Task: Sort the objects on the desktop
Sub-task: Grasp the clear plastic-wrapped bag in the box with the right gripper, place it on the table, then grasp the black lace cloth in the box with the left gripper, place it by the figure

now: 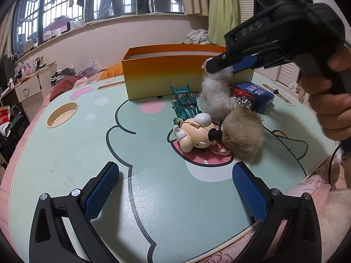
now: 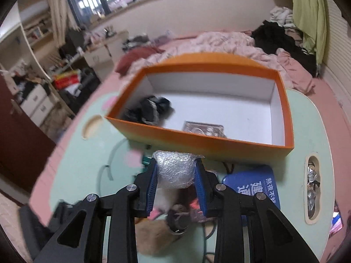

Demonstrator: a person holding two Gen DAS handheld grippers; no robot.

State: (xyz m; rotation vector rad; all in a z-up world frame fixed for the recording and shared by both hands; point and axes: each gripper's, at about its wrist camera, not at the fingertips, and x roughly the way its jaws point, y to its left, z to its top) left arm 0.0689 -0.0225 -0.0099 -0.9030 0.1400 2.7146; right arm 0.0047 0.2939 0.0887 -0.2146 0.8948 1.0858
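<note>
Clamped in the right gripper (image 2: pixel 176 173) at lower centre, a plastic-wrapped bundle (image 2: pixel 175 168) hangs just short of the orange box (image 2: pixel 197 141), which already holds two items. Left gripper (image 1: pixel 175 188) gapes empty; several toys, including the green car (image 1: pixel 186 105), remain on the table (image 1: pixel 87 142).

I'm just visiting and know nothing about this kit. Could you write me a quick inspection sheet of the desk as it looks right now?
Surface: mint cartoon-print lap table on a bed.
Job's things: orange box, open, with a dark bundle inside; green toy car, pig keychain, brown pompom and blue tin on the table.
Clutter: small items in the table's slot.
Tongs: left tongs open, empty; right tongs shut on a white pompom in plastic wrap.
Cables: dark cord at the table's edge.
Surroundings: untidy bedroom, hanging clothes.
</note>
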